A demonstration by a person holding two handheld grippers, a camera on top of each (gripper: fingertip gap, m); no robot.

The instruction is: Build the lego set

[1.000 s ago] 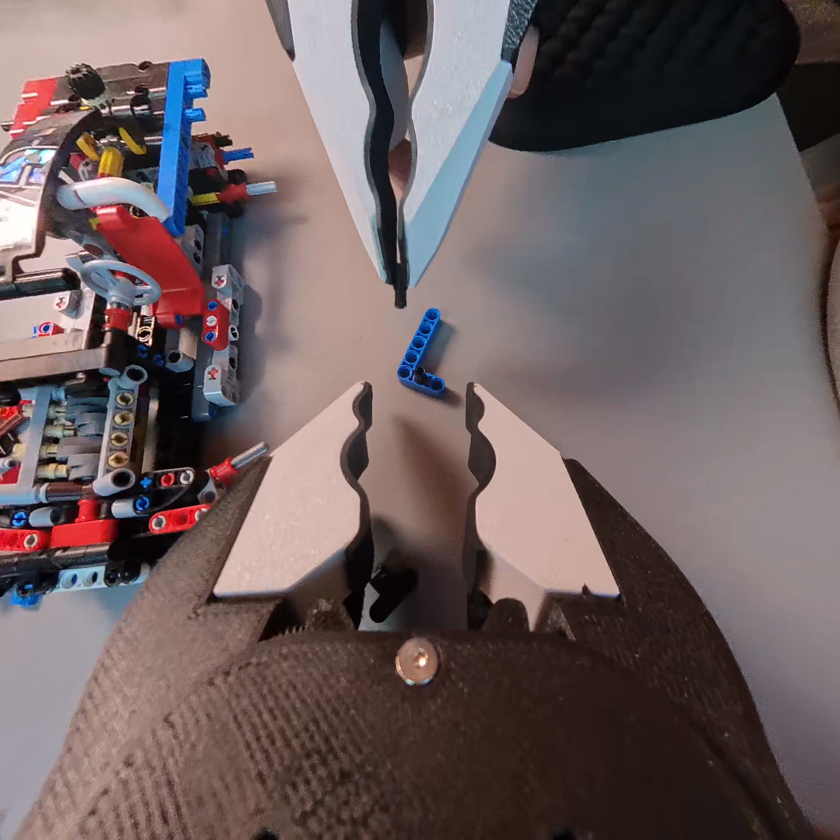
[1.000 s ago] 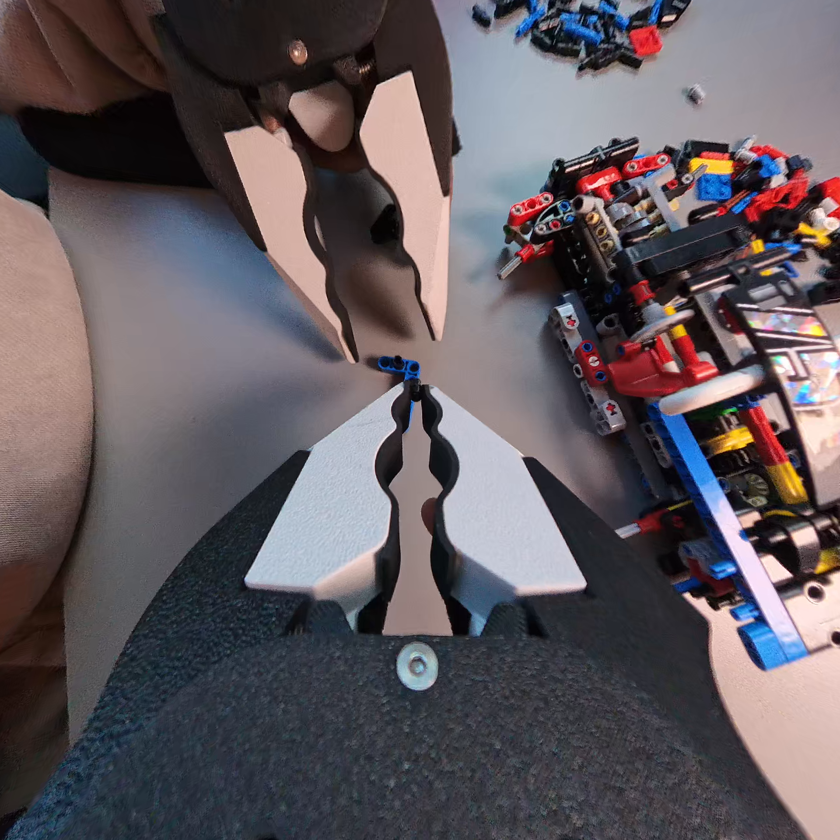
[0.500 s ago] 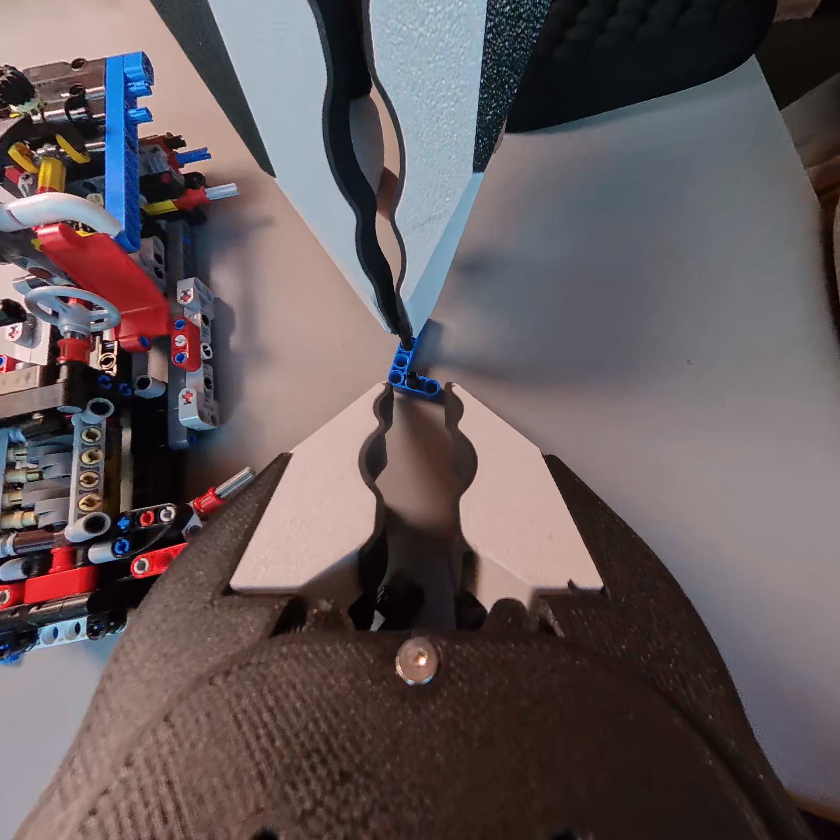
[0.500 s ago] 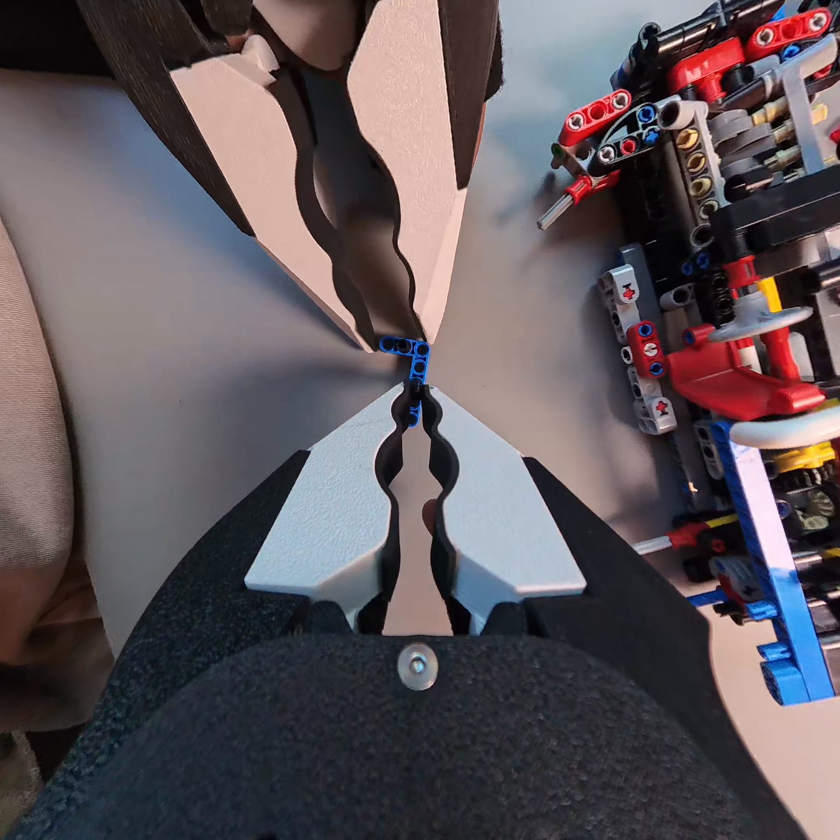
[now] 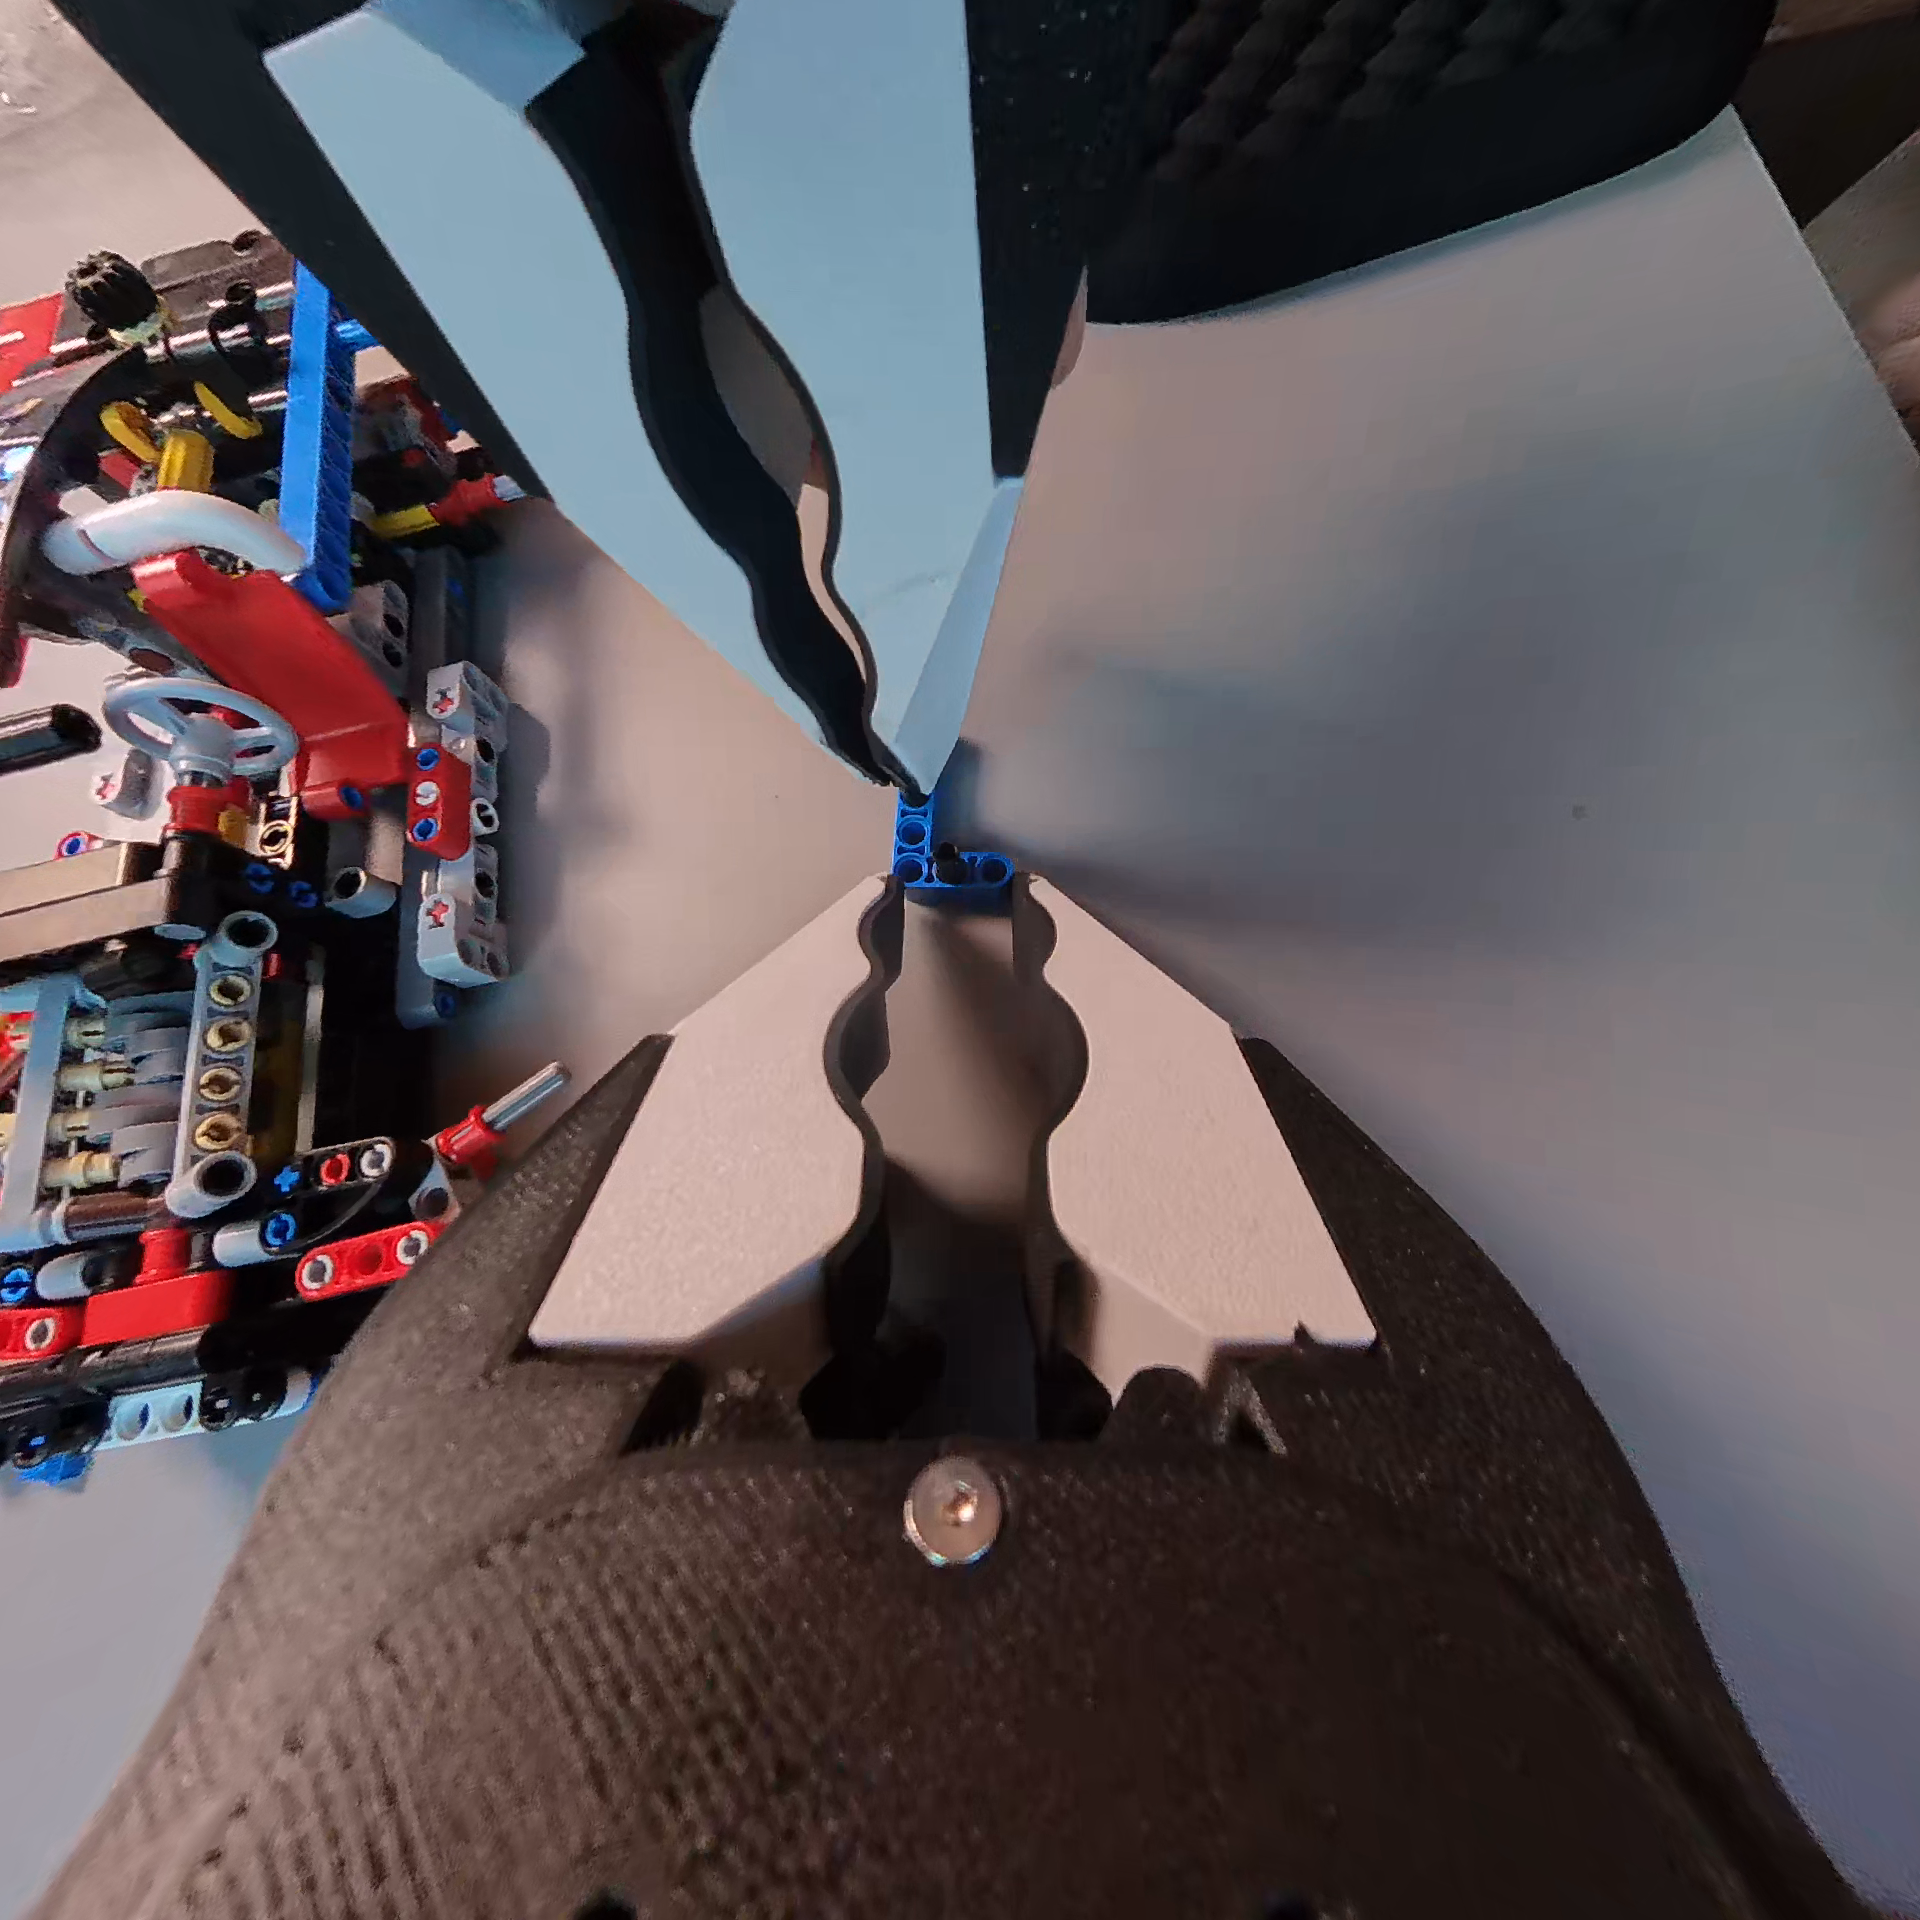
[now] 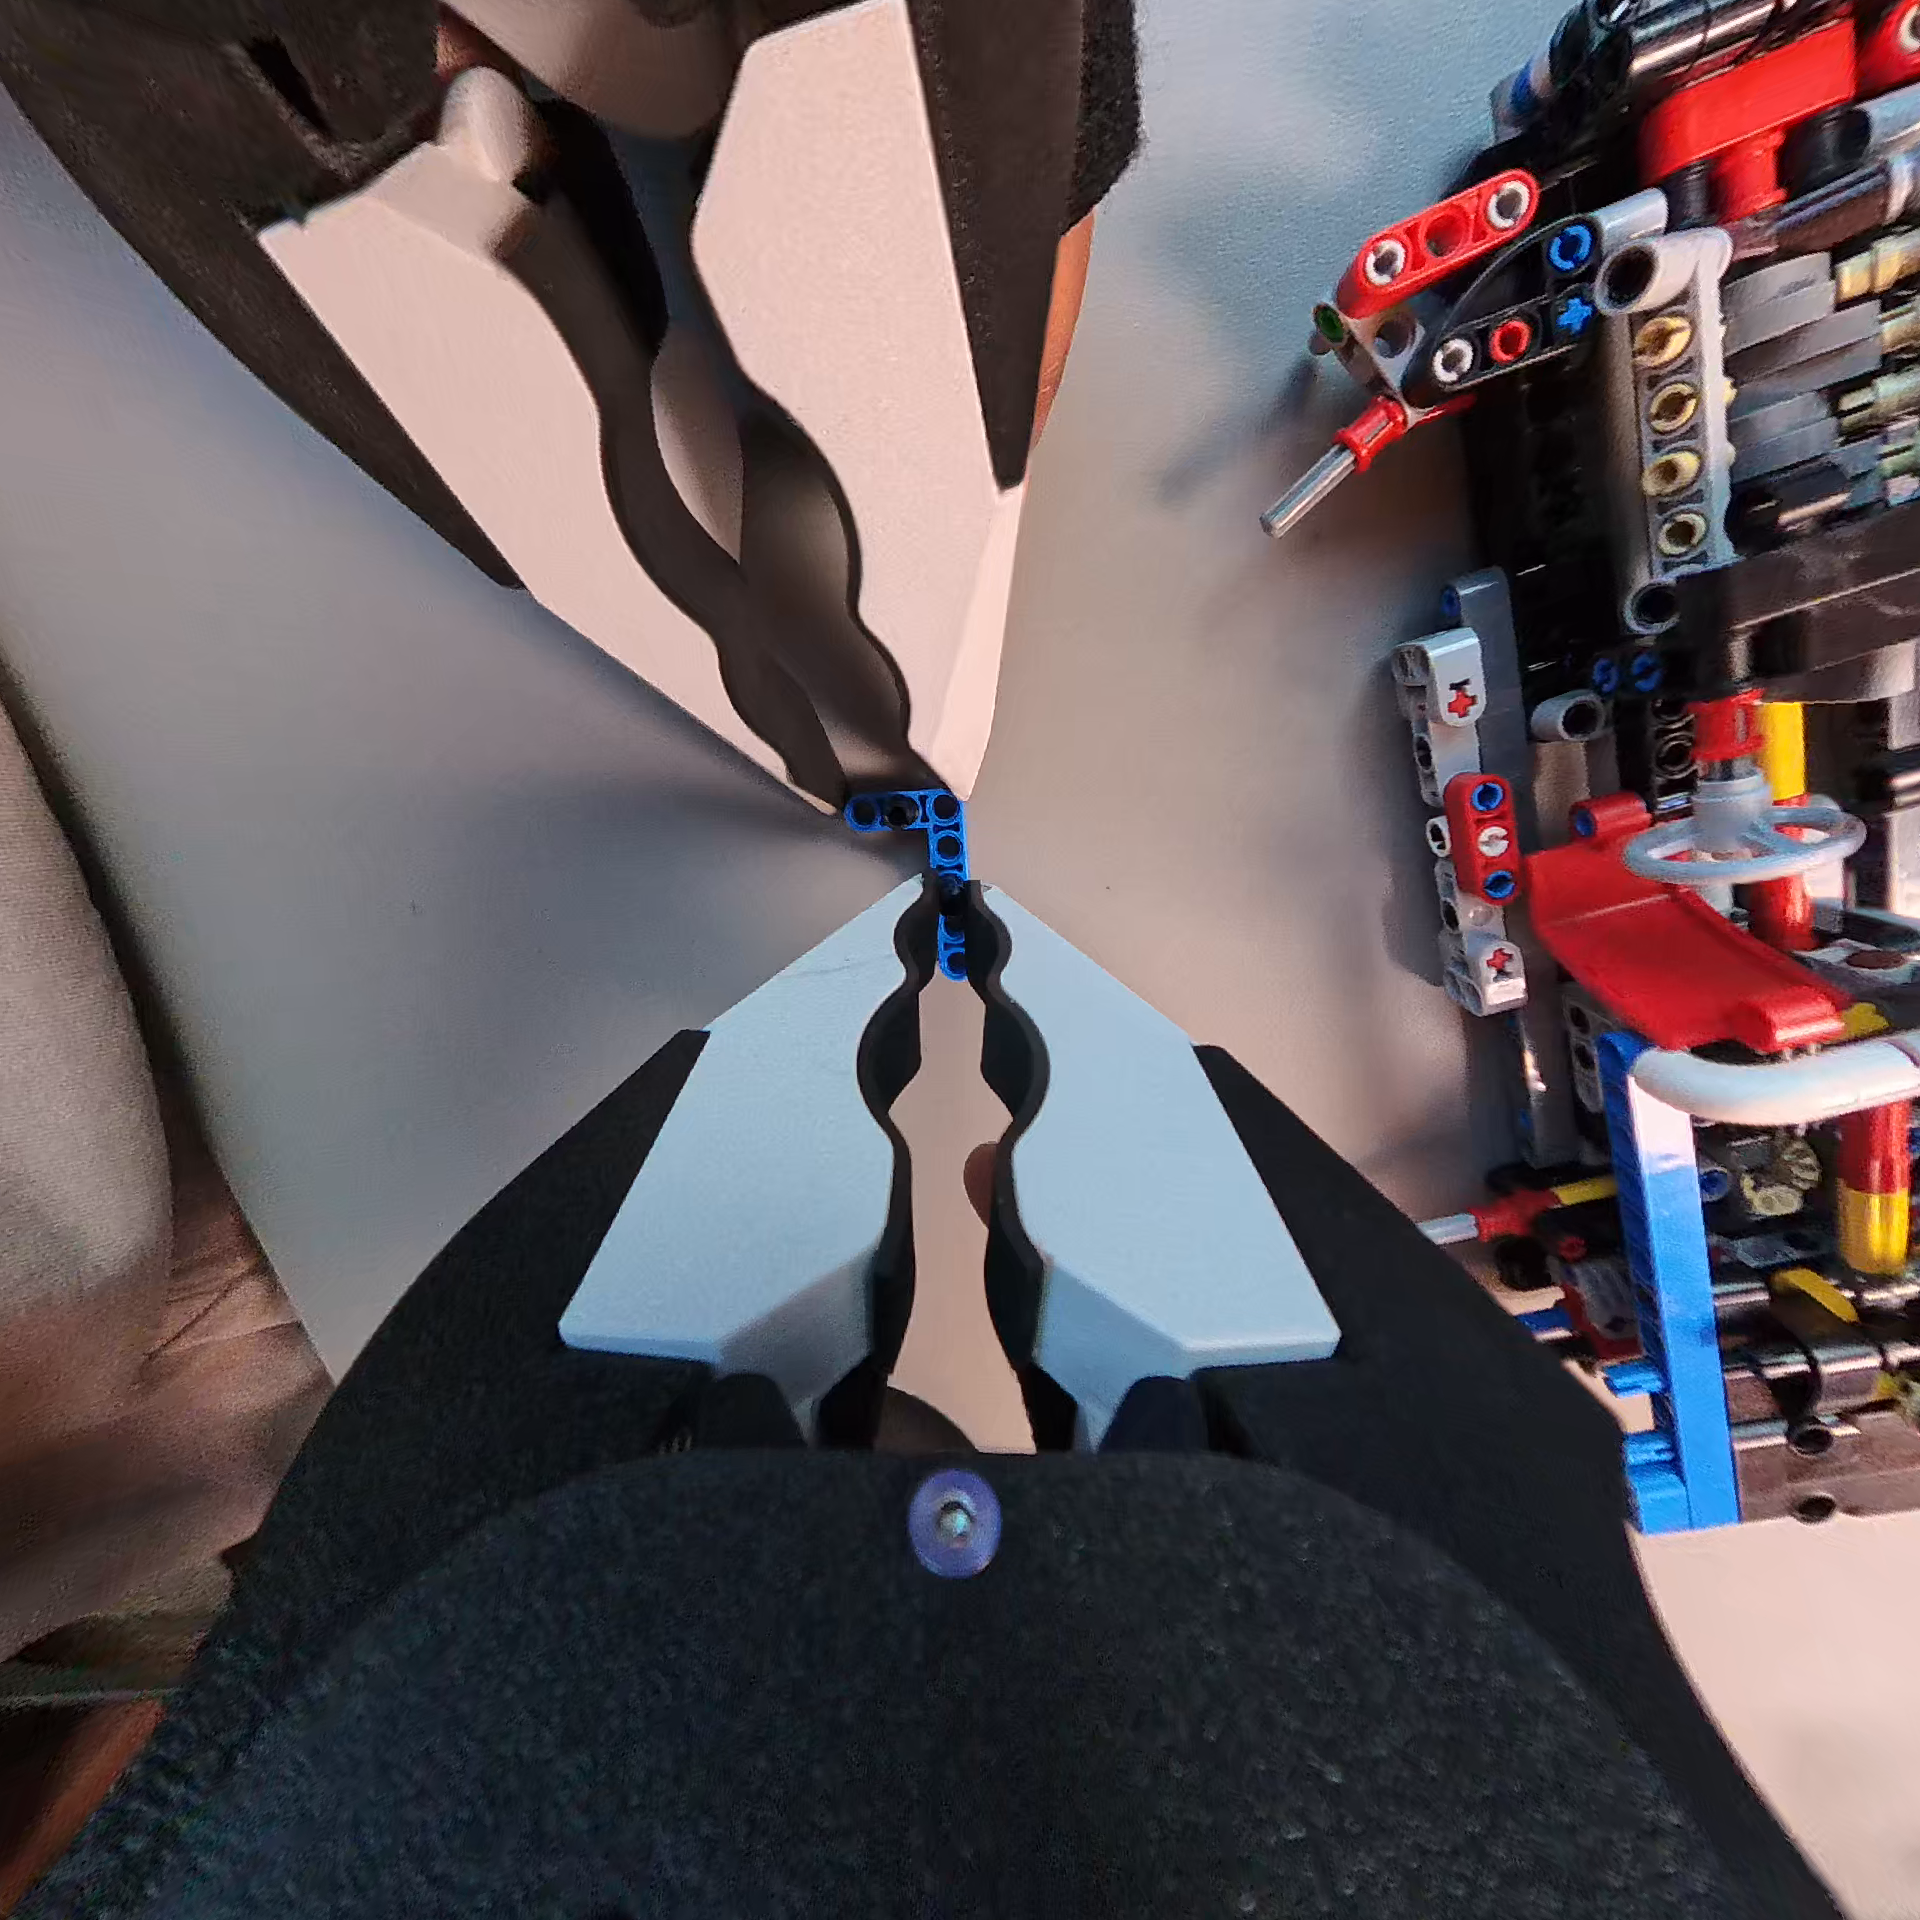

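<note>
A small blue L-shaped beam (image 5: 914, 831) with a black pin (image 5: 948, 857) in it is held just above the grey table between both grippers. My right gripper (image 6: 951, 888) is shut on its long arm (image 6: 951, 935). It reaches down from the top of the left wrist view (image 5: 904, 779). My left gripper (image 5: 953, 883) has its jaws narrowed onto the two ends of the short arm. It reaches down from the top of the right wrist view (image 6: 902, 800). The partly built lego vehicle (image 5: 208, 831) lies beside them and also shows in the right wrist view (image 6: 1714, 727).
The vehicle has a long blue beam (image 6: 1673, 1299), a red seat (image 6: 1662, 956), a grey steering wheel (image 6: 1745, 842) and a red-and-grey axle (image 5: 499, 1112) sticking out toward the grippers. Bare grey table (image 5: 1455, 831) lies on the other side. A beige cloth (image 6: 62, 1039) borders the table edge. Left and right tips are no more than a few centimetres apart. The red-and-grey axle (image 5: 499, 1112) is about 8 cm from my left fingertips. It is also in sight in the right wrist view (image 6: 1333, 467).
The two grippers have come together. My left gripper's jaws went from wide open to narrowed on the beam's short arm. My right gripper kept hold of the long arm.
</note>
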